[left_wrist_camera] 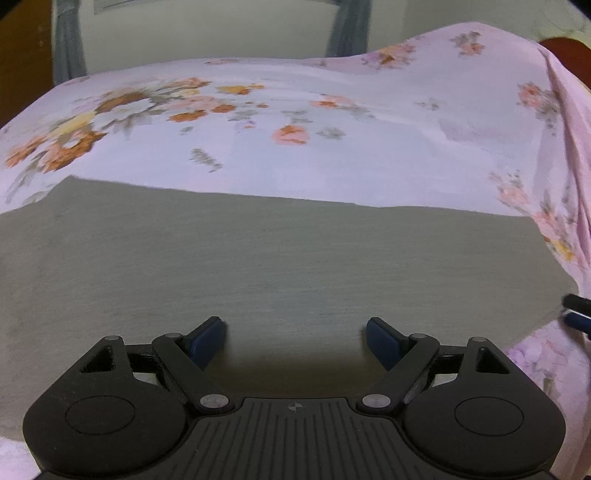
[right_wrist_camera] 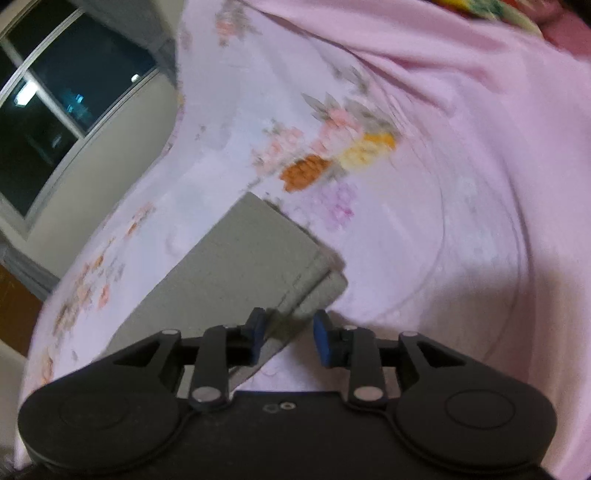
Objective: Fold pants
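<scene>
The grey pants (left_wrist_camera: 280, 258) lie flat on a pink floral bedsheet (left_wrist_camera: 295, 140). My left gripper (left_wrist_camera: 295, 338) is open and empty, its blue fingertips (left_wrist_camera: 208, 339) hovering just over the grey cloth. In the right wrist view the pants (right_wrist_camera: 243, 258) show as a folded grey rectangle with layered edges at its near corner. My right gripper (right_wrist_camera: 290, 338) is open, its jaws on either side of that corner edge, not closed on it. The right gripper's tip (left_wrist_camera: 576, 314) shows at the right edge of the left wrist view.
The floral bedsheet (right_wrist_camera: 443, 184) covers the whole bed and rises in folds at the right. A dark window (right_wrist_camera: 55, 110) and a cream wall (left_wrist_camera: 207, 33) with grey curtains stand beyond the bed. A red object (left_wrist_camera: 569, 55) sits at the far right.
</scene>
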### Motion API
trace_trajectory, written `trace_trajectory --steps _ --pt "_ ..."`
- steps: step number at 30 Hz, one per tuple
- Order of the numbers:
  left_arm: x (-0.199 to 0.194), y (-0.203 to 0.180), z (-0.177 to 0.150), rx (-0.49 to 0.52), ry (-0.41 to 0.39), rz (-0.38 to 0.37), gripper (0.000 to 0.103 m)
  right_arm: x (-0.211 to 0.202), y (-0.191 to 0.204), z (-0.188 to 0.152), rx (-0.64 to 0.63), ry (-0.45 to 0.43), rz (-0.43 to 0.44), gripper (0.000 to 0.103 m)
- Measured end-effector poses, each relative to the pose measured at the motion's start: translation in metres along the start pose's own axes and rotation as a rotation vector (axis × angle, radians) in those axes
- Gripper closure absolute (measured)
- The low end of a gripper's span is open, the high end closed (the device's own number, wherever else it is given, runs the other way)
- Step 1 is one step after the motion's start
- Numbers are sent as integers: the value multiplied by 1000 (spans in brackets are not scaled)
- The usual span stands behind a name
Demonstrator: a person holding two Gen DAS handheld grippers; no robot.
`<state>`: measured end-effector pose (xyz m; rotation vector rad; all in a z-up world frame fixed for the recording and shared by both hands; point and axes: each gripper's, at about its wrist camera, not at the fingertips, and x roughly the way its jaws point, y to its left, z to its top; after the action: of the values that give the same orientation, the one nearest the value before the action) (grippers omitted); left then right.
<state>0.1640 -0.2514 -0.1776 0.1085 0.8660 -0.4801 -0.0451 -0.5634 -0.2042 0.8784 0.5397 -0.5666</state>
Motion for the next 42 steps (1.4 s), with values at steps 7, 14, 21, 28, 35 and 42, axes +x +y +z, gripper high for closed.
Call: trace_trajectory --steps 7,14,21,28,35,42 --pt "23 -25 -3 97 67 70 19 24 2 6 65 11 34 77" --pt "28 -34 -8 104 60 111 17 33 10 0 -30 7 -17 90" --pt "29 -29 -1 103 77 86 15 18 30 4 -59 -39 -23 91" --pt "6 3 6 40 48 87 15 -10 109 0 -248 -87 99 91" --pt "-16 65 3 -24 22 154 15 -10 205 -53 -451 -31 268 91" --pt "-25 128 -19 -117 45 230 15 35 255 -144 -580 215 331 89"
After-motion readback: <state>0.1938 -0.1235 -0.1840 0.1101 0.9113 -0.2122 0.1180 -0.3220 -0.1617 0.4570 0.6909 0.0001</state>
